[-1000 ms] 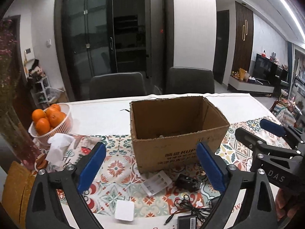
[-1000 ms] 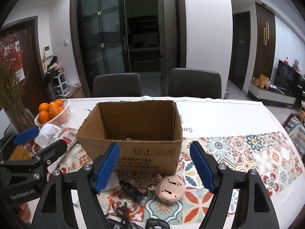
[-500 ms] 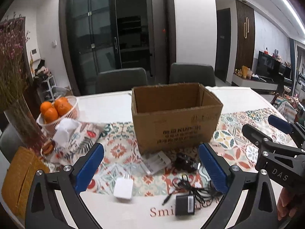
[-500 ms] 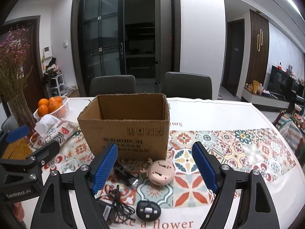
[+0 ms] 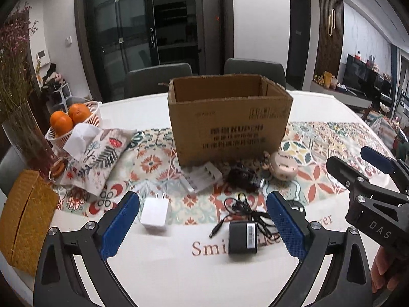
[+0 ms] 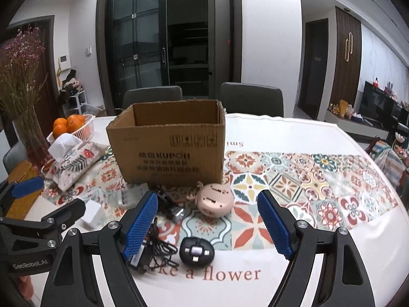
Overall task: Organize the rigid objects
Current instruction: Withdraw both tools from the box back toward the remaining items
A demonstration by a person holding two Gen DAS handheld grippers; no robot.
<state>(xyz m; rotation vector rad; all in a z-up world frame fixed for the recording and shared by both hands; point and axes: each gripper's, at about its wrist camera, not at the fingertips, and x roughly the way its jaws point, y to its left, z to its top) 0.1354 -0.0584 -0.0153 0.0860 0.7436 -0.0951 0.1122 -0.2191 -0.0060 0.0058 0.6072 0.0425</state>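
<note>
On the big white desk (image 6: 294, 138) lies a cloth with bright tile patterns. Near the middle stands a brown cardboard box (image 6: 168, 151), open at the top. At nine o'clock from the box sit a tissue pouch (image 5: 94, 158) with leaves on it and a white basket of oranges (image 5: 67, 121).

At six o'clock from the box, close to its front wall, the small things lie in a bunch. A pink round gadget (image 6: 215, 199) sits just in front of the box. A white tray with slots (image 5: 202, 176) lies at nine o'clock from it. Nearer the edge rest a black power brick (image 5: 241, 238) with a tangled cord, a white plug (image 5: 154, 215) and a black round plug (image 6: 196, 252).

The left tongs (image 5: 203, 226) stand wide, over the desk, with nothing pinched; the power brick shows between the blue pads but is not touched. The right tongs (image 6: 205, 227) have just been opening and stand wide too, with nothing in them. The black round plug lies on the desk between their pads.
</note>
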